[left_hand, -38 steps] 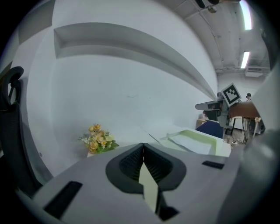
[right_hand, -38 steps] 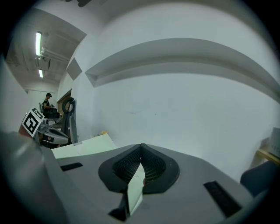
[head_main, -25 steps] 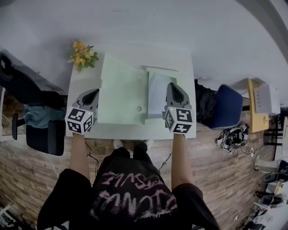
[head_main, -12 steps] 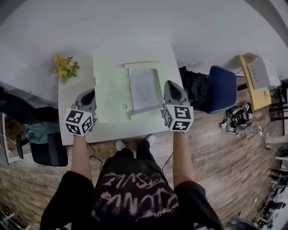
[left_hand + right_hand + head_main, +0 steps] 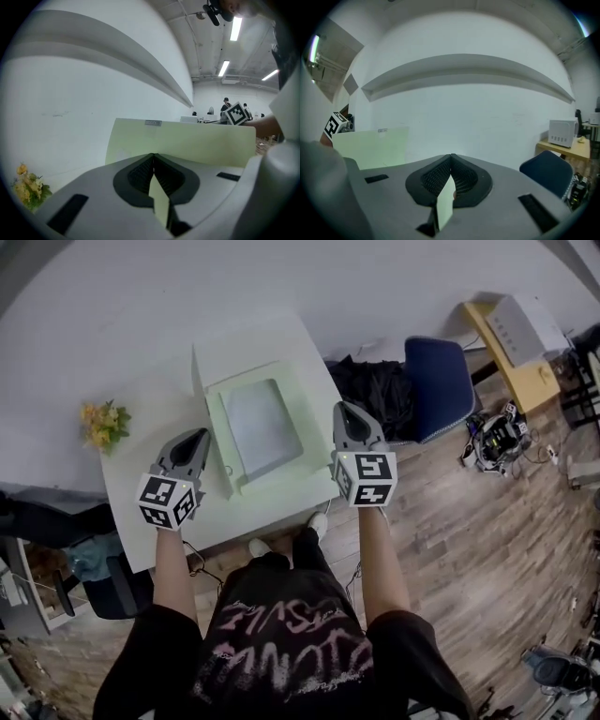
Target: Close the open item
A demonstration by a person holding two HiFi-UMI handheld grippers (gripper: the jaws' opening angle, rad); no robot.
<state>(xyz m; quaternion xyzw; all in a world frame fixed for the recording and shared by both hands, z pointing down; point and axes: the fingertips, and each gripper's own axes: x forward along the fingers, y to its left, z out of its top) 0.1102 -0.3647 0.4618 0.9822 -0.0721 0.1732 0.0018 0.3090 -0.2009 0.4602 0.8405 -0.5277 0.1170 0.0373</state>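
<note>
Status: the pale green flat document case [image 5: 272,472] is open and sits on the white table [image 5: 141,512], right of centre and close to the front edge, with a pale sheet showing through its framed window. Both tongs are clenched on it. The left gripper [image 5: 199,435] pinches a thin pale green edge on the case's left side, and the right gripper [image 5: 343,411] does the same on the right side. So the grasp is made and the closing fold is the step in hand, as I read it. The next move would be to swing the raised cover down over the framed half with both sides level, so the thin board doesn't twist or slip out of the pads, then press it flat. Views differ. The head view gives the layout: the case between the two tools, a bunch of yellow flowers [image 5: 101,423] at the table's left edge, and a blue chair [image 5: 439,385] off the right edge. It can't show the pinch. The left gripper view [image 5: 157,187] shows its jaws shut on a board seen edge-on, with the cover [image 5: 187,140] standing upright beyond them and a small tag at its top edge. The right gripper view [image 5: 447,187] shows the same pinch, with that cover [image 5: 370,147] off to its left. I can't see any catch engaging.
</note>
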